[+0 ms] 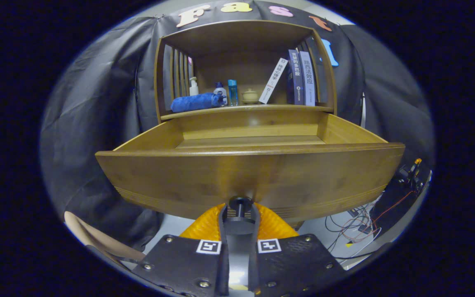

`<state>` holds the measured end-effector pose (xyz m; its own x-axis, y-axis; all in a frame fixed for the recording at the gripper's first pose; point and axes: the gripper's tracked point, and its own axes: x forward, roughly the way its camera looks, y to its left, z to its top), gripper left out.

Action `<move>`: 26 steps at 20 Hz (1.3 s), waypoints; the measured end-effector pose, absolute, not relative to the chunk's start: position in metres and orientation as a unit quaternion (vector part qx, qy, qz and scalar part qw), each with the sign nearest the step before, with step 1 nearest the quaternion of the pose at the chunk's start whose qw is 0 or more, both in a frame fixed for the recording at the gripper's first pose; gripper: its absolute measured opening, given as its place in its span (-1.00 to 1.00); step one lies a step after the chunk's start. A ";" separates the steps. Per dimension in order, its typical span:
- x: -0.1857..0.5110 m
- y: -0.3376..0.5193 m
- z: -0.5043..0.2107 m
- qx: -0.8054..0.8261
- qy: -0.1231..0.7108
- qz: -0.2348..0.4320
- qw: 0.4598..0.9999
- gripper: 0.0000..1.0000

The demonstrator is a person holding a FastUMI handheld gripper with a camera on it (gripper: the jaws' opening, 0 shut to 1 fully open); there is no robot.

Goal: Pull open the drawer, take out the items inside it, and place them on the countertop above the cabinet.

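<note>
From the gripper view, I have the jaws [239, 218] pinched on the small dark round knob [239, 203] at the middle of the wooden drawer front [250, 177], one finger pressing each side of its stem. The bamboo-brown drawer stands pulled well out of the cabinet toward me, and the strip of its floor I can see past the front panel looks bare; the near part stays hidden behind that panel, so I cannot tell whether anything lies there.

Beyond the drawer, at twelve o'clock, the wooden counter [287, 108] above the cabinet carries a rolled blue cloth [196, 102] at its eleven o'clock end, a white pump bottle [193, 86], a small blue-capped bottle [220, 90], a clear blue tube [232, 92], a little beige lidded pot [250, 96] and a row of books [299, 78] toward one o'clock.

I judge the pulling step about finished. Next I should spread the jaws, lift clear of the knob, and tip forward over the front panel to check the drawer's inside.
</note>
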<state>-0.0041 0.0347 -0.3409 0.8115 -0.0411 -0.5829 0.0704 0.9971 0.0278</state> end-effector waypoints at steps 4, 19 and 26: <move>-0.004 0.036 -0.341 0.013 0.313 -0.022 0.949 -0.42; 0.007 0.053 -0.192 -0.042 0.160 0.041 0.985 -0.13; 0.097 0.027 -0.147 -0.023 0.151 0.023 0.988 -0.22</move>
<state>0.0967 0.0265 -0.1466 0.9536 0.0379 -0.2987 -0.0517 0.9979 -0.0383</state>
